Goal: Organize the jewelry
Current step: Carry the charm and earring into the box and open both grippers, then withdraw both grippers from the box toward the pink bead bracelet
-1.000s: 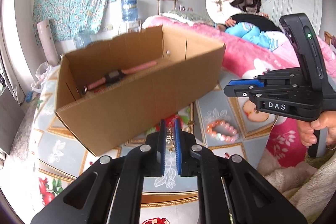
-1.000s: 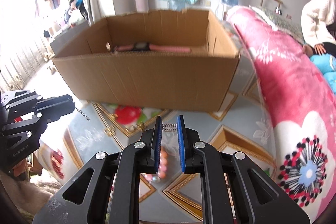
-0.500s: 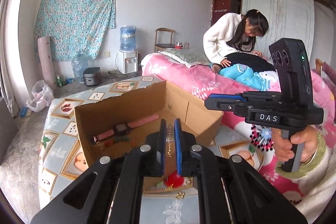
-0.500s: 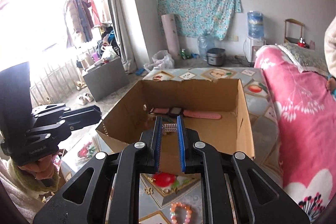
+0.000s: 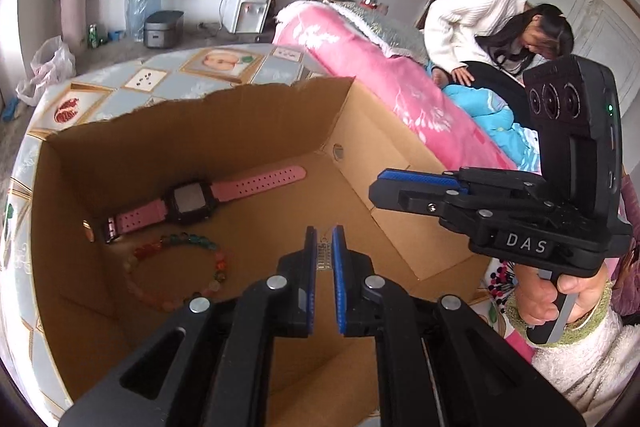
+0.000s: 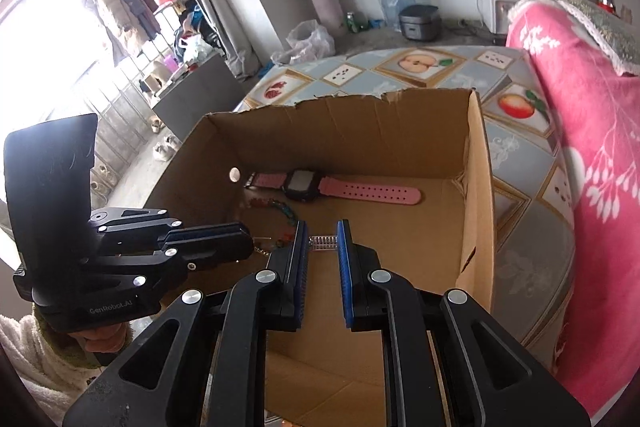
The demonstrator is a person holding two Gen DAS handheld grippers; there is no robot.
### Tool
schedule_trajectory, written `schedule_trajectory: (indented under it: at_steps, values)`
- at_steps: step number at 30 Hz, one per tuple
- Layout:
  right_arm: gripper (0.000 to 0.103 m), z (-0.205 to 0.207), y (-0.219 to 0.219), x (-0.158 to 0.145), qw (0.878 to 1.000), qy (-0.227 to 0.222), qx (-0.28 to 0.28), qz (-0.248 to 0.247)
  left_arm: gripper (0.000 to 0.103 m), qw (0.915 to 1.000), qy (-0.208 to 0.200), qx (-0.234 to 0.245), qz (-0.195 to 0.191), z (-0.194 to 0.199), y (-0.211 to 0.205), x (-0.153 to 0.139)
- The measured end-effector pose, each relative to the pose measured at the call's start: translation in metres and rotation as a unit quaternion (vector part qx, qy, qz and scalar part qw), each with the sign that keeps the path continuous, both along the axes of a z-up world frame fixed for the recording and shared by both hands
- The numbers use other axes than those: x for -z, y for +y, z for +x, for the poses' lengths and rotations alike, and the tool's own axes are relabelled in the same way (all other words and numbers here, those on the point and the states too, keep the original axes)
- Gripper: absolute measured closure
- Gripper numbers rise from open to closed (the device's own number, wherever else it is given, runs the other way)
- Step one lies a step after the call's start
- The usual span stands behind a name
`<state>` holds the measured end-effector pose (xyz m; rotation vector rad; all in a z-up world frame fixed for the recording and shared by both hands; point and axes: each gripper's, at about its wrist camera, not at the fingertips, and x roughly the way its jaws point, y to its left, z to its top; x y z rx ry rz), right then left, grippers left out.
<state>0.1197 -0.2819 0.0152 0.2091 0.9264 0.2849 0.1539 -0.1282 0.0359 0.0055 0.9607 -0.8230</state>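
In the left wrist view, the open brown cardboard box [image 5: 200, 155] is seen from above. Two pieces are already laid on its floor: a pink-strapped watch with a black square face [image 5: 192, 203] and a bracelet of coloured round beads [image 5: 176, 273], just beside each other near the left wall. The left gripper [image 5: 324, 253] is nearly closed on a thin metal chain necklace [image 5: 323, 254], of which a small silver link part is pinched between the blue pads. The right gripper [image 5: 404, 187] is seen from the side, over the box, held by a hand [image 5: 560, 299]; what it holds cannot be told here.

In the right wrist view, the right gripper [image 6: 323, 241] is nearly closed on a short silver piece of the same chain, stretched between its pads. A golden part of the chain hangs under the left gripper [image 6: 240, 239]. So the chain is held by both grippers above the box and is not yet released; it is judged that the laying down is left. Only this view shows the counter [image 6: 516, 163] with fruit pictures behind and right of the box, and the window. Only the left view shows a person in a white sweater [image 5: 472, 23] bent over the pink bed [image 5: 380, 75].
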Motion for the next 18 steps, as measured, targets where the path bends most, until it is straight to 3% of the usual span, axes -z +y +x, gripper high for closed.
schedule_trajectory:
  at_steps: [2, 3, 5, 14, 18]
  values:
    - [0.088, 0.006, 0.000, 0.002, 1.000, 0.002, 0.006, -0.014, 0.091, 0.9999, 0.005, -0.007, 0.013, 0.005, -0.007, 0.004]
    - [0.087, 0.007, -0.001, 0.002, 1.000, -0.001, 0.010, -0.022, 0.080, 0.9998, 0.007, -0.011, 0.016, 0.007, -0.008, 0.005]
    - [0.085, 0.006, -0.005, 0.000, 1.000, -0.006, 0.014, -0.024, 0.067, 0.9998, 0.011, -0.015, 0.006, 0.011, -0.008, 0.007]
    - [0.084, -0.003, -0.022, -0.010, 0.999, -0.032, 0.032, -0.006, 0.063, 0.9994, 0.000, -0.033, -0.012, 0.011, 0.003, -0.004]
    - [0.076, -0.020, -0.029, -0.028, 0.997, -0.059, 0.041, 0.010, 0.058, 0.9987, -0.024, -0.037, -0.026, -0.001, 0.017, -0.018]
